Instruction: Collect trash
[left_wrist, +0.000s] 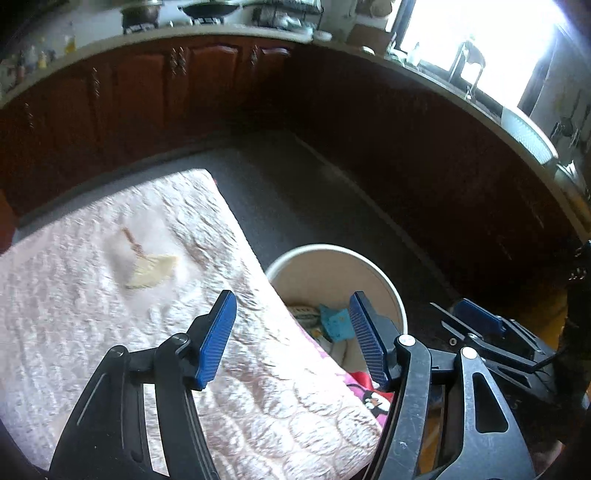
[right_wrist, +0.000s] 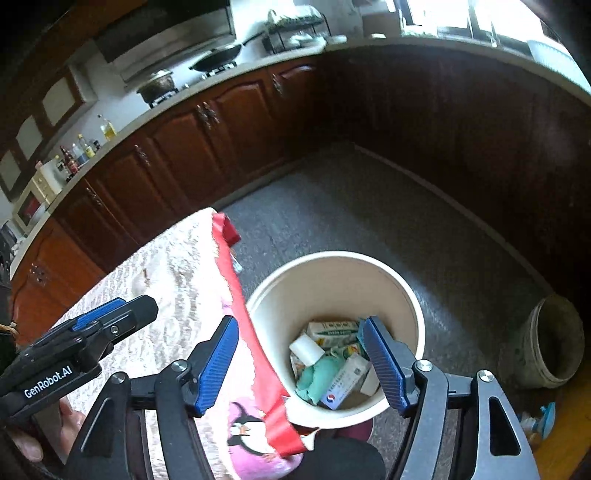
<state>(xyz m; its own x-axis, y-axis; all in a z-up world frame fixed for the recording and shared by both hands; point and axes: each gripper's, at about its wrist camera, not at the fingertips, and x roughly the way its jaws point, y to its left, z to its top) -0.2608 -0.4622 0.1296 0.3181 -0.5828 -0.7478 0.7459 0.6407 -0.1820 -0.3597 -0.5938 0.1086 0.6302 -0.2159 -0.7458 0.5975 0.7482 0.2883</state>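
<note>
A cream round bin (right_wrist: 413, 306) stands on the floor beside a table with a pale quilted cloth (left_wrist: 110, 295). The bin (left_wrist: 384, 280) holds several pieces of trash: small boxes (right_wrist: 332, 330), a white bottle (right_wrist: 306, 350), green cloth (right_wrist: 317, 376). A pale yellow scrap with a brown stem (left_wrist: 151, 271) lies on the cloth. My left gripper (left_wrist: 293, 339) is open and empty over the table edge. My right gripper (right_wrist: 301, 363) is open and empty above the bin.
Dark wood cabinets (right_wrist: 207, 140) line the back under a counter with a pan (right_wrist: 218, 57). A red strip (right_wrist: 236, 280) edges the cloth. A grey bucket (right_wrist: 554, 339) stands on the floor at right. The grey floor (right_wrist: 351, 214) lies between.
</note>
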